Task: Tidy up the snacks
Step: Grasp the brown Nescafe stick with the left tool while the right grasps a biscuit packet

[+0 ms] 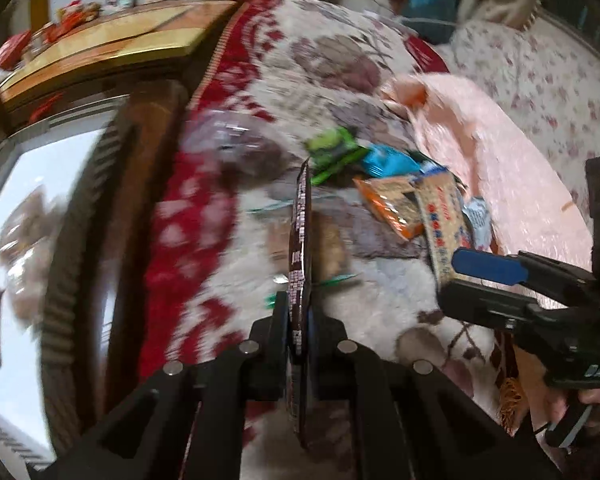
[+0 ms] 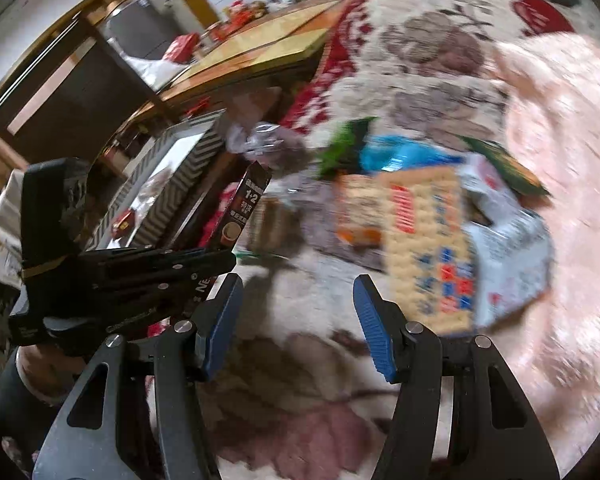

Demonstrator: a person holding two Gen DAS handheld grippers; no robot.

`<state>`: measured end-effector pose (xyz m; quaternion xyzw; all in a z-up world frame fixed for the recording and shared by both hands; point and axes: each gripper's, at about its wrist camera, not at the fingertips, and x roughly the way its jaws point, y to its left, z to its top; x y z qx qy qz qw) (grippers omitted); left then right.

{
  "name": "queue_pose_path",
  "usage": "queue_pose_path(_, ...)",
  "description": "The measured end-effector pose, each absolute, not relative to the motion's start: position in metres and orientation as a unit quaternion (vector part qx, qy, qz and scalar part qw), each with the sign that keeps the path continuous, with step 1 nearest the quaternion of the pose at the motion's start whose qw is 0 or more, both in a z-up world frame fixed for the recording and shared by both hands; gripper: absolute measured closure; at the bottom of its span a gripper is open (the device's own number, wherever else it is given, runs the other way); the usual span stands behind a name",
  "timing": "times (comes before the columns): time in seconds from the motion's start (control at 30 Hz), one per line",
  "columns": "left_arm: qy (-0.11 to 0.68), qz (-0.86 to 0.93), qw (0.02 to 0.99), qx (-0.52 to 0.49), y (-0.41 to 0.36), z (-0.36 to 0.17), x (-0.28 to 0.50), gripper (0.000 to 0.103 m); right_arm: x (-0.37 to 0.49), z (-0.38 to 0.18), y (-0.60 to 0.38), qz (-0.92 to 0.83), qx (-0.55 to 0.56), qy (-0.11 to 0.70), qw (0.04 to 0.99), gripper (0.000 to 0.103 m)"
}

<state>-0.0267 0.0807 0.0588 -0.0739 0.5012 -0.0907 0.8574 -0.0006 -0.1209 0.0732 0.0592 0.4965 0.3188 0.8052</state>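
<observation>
My left gripper (image 1: 299, 308) is shut on a dark brown coffee sachet (image 1: 301, 248), held edge-on above the bed cover. The right wrist view shows it (image 2: 242, 208) sticking up from the left gripper (image 2: 220, 258). A pile of snack packets lies ahead: a green packet (image 1: 332, 152), a blue packet (image 1: 388, 160), an orange packet (image 1: 392, 204) and a beige cracker pack (image 1: 440, 216), (image 2: 428, 248). My right gripper (image 2: 296, 320) is open and empty over the cover, left of the cracker pack. It shows in the left wrist view (image 1: 472, 280) at the right.
A box with a zigzag-patterned rim (image 2: 172, 184) stands at the bed's left edge, also in the left wrist view (image 1: 72, 240). A pink blanket (image 1: 512, 184) lies right of the pile. A crumpled clear wrapper (image 2: 260, 140) lies near the box. A wooden table (image 2: 260, 44) stands behind.
</observation>
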Motion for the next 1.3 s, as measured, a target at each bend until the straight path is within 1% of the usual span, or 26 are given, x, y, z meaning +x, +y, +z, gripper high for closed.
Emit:
queue_pose_path(0.13, 0.494, -0.065, 0.863, -0.08, 0.102, 0.062, -0.032, 0.093, 0.006, 0.071, -0.088, 0.333, 0.034, 0.489, 0.806, 0.045)
queue_pose_path(0.4, 0.48, -0.005, 0.874, -0.082, 0.131, 0.064, -0.038, 0.093, 0.026, 0.058, -0.029, 0.304, -0.021, 0.499, 0.812, 0.045)
queue_pose_path(0.43, 0.479, -0.002, 0.874, -0.082, 0.133, 0.064, -0.038, 0.093, 0.027, 0.056, -0.022, 0.296, -0.032, 0.501, 0.813, 0.042)
queue_pose_path(0.47, 0.479, 0.001, 0.874, -0.082, 0.135, 0.064, -0.038, 0.093, 0.028, 0.052, -0.015, 0.285, -0.044, 0.5, 0.817, 0.04)
queue_pose_path(0.57, 0.475, 0.01, 0.876, -0.083, 0.139, 0.064, -0.039, 0.093, 0.032, 0.038, -0.009, 0.275, -0.059, 0.51, 0.813, 0.041)
queue_pose_path(0.63, 0.474, 0.011, 0.876, -0.086, 0.142, 0.064, -0.039, 0.093, 0.03, 0.031, -0.012, 0.279, -0.064, 0.515, 0.808, 0.051)
queue_pose_path(0.7, 0.473, 0.013, 0.876, -0.089, 0.143, 0.064, -0.039, 0.093, 0.027, 0.029, -0.017, 0.288, -0.07, 0.512, 0.807, 0.053)
queue_pose_path(0.8, 0.472, 0.012, 0.877, -0.092, 0.141, 0.065, -0.04, 0.093, 0.024, 0.035, -0.023, 0.296, -0.065, 0.511, 0.804, 0.056)
queue_pose_path(1.3, 0.441, 0.045, 0.892, -0.086, 0.157, 0.093, -0.05, 0.093, 0.005, 0.085, -0.015, 0.338, -0.043, 0.472, 0.813, 0.056)
